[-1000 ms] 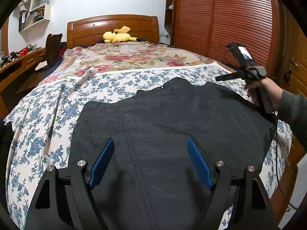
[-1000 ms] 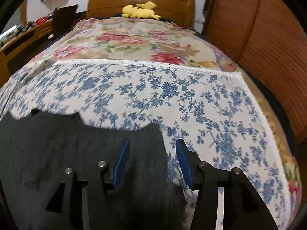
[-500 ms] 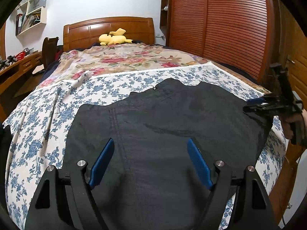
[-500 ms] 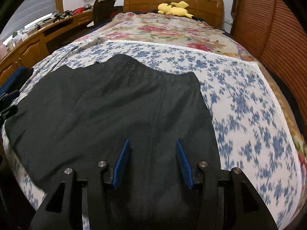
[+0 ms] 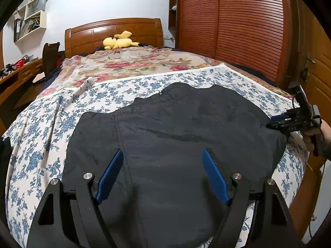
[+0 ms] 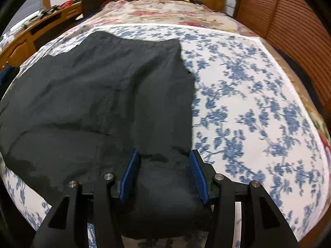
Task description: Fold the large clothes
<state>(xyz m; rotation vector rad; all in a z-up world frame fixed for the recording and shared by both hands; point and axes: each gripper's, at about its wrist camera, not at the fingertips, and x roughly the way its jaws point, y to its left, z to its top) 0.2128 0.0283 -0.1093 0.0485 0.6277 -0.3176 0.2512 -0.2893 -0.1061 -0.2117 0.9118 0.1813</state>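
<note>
Left wrist view: the dark garment point(image 5: 175, 136) lies flat on the bed point(image 5: 41, 144) — soft, light, probably slippery. Left gripper point(image 5: 163, 175) is spread wide and empty; right gripper point(image 6: 163, 177), at three o'clock, gapes over its corner — best taken at edges.

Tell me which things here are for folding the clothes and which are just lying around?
For the job:
- black garment, spread flat on the blue-flowered sheet
- left gripper, open above it
- right gripper, open over its right edge

Just lying about:
- yellow plush toy
- red basket on the desk
- wall shelf
</note>
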